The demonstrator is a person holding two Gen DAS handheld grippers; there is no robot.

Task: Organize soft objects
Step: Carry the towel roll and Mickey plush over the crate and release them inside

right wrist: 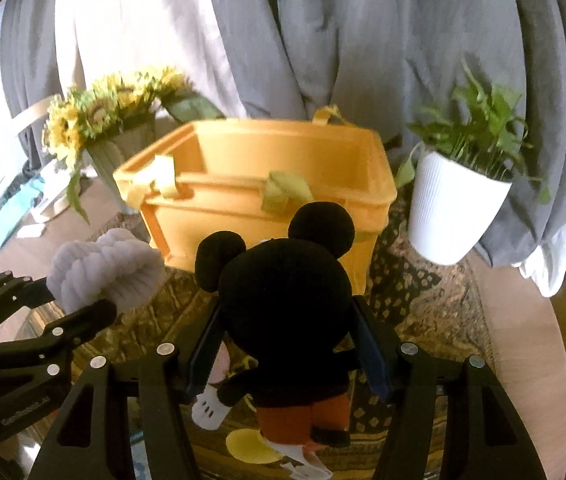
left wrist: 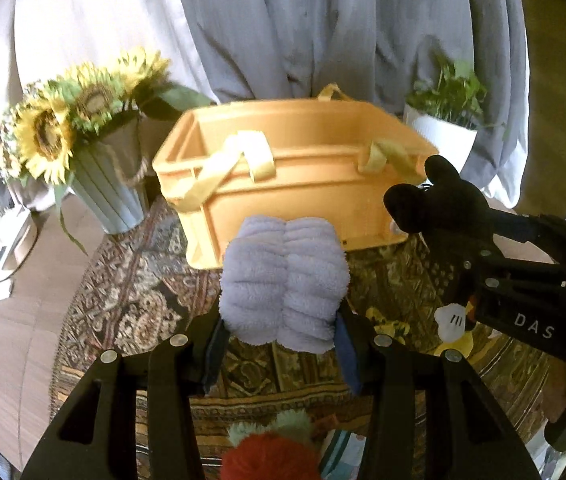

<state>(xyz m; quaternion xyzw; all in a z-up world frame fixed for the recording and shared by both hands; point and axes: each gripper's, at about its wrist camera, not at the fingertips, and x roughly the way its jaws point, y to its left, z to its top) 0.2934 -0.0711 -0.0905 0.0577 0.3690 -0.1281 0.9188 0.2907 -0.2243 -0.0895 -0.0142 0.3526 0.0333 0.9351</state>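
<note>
Grey curtains hang behind a patterned worktop (right wrist: 423, 280). The orange bin (left wrist: 295, 204), centre frame, looks empty. The left claw (left wrist: 281, 354) clamps a lavender plush (left wrist: 283, 280), the right claw (right wrist: 285, 354) a mouse doll (right wrist: 283, 300); both seemingly await dropping in.

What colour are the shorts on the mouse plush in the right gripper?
Red-orange shorts on the black round-eared mouse plush toy, seen best in the right wrist view.

Daylight through curtains (left wrist: 283, 20) at 12 o'clock; white glare 10 o'clock; slight motion blur; fisheye-bent dark corners.
</note>
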